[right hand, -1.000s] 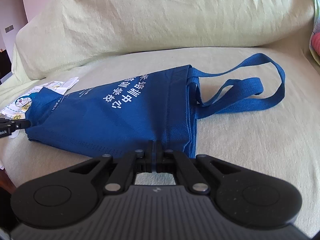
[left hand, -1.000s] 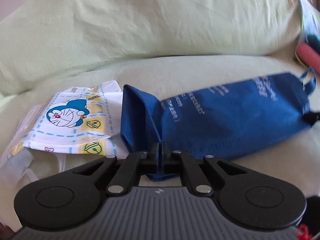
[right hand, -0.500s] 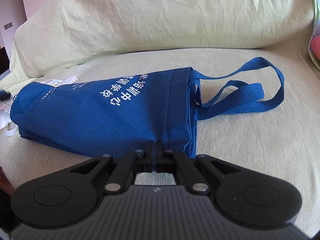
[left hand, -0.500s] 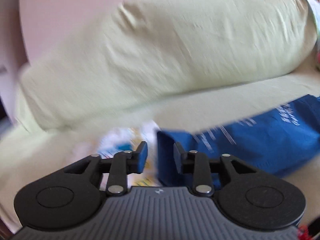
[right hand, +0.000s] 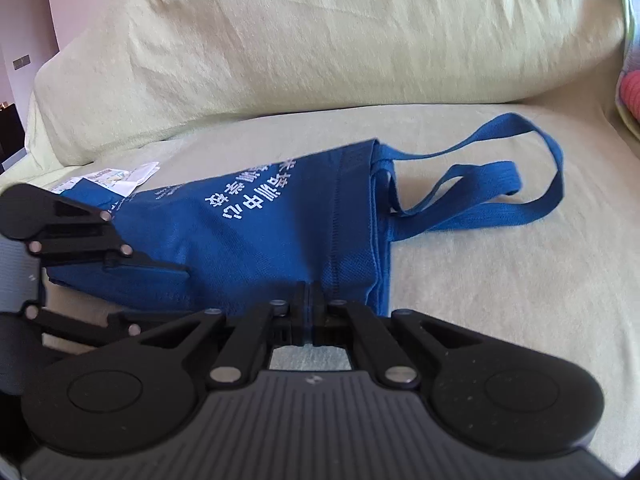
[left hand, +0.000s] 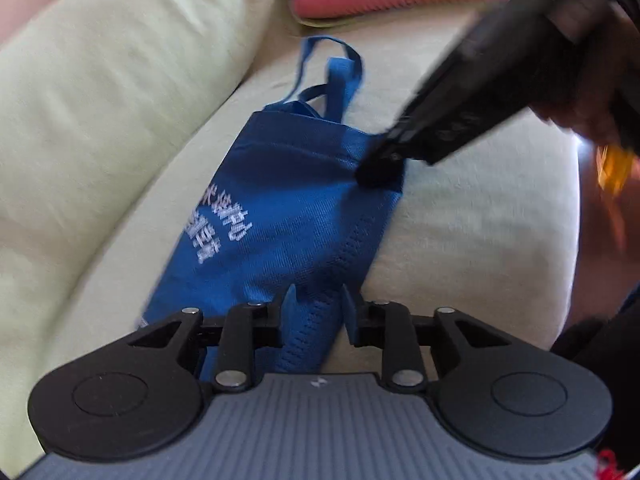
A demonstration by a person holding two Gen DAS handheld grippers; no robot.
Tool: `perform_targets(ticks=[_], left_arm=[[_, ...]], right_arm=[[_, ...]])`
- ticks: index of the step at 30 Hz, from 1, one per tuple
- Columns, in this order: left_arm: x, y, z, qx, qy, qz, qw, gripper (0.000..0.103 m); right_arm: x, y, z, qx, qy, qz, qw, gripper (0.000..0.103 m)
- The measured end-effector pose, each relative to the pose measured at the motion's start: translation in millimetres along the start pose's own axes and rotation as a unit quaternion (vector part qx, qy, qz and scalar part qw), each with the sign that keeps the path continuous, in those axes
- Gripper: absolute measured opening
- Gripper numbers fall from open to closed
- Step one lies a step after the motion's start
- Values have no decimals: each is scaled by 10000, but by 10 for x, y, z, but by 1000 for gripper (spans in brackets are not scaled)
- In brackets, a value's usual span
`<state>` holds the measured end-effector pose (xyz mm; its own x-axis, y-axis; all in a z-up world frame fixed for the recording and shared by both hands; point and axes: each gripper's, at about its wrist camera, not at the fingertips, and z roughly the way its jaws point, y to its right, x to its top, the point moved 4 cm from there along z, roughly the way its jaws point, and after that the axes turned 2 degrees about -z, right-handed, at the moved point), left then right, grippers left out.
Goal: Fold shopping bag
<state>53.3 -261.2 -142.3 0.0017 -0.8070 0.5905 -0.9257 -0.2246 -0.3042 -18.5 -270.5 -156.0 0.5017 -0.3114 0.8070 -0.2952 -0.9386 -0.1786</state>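
The blue shopping bag (right hand: 256,232) lies flat on the pale green sofa seat (right hand: 500,300), already narrowed into a long strip, so at least one lengthwise fold looks done. Its two handles (right hand: 492,184) trail loose on the cushion past the bag's mouth, beyond and to the right of the right gripper's tips. What seems left is to fold the strip across its length and deal with the handles.

The right gripper (right hand: 310,300) has its jaws pressed together on the near edge of the bag close to the mouth hem, pinning that corner; the left wrist view shows the same tips biting the cloth there.

The left gripper (left hand: 316,300) is partly open, and its jaws have just been closing a little after opening. A band of the bag's near long edge (left hand: 308,332) runs up between the fingers, close to the left finger and clear of the right one; the pads do not press on it, so it holds nothing yet. A white printed bag (right hand: 116,174) peeks out behind the far end.
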Motion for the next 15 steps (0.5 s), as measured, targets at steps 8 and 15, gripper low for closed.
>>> perform_targets(ticks=[8,15], left_arm=[[16,19,-8,21,-127,-131,9998,34],[166,31,71,61,-318,-53,9995,32]], right_arm=[[-104,57,-386,456,324,1217,9910,13],[-108,209,50,-168,-101,1465,9890,0]])
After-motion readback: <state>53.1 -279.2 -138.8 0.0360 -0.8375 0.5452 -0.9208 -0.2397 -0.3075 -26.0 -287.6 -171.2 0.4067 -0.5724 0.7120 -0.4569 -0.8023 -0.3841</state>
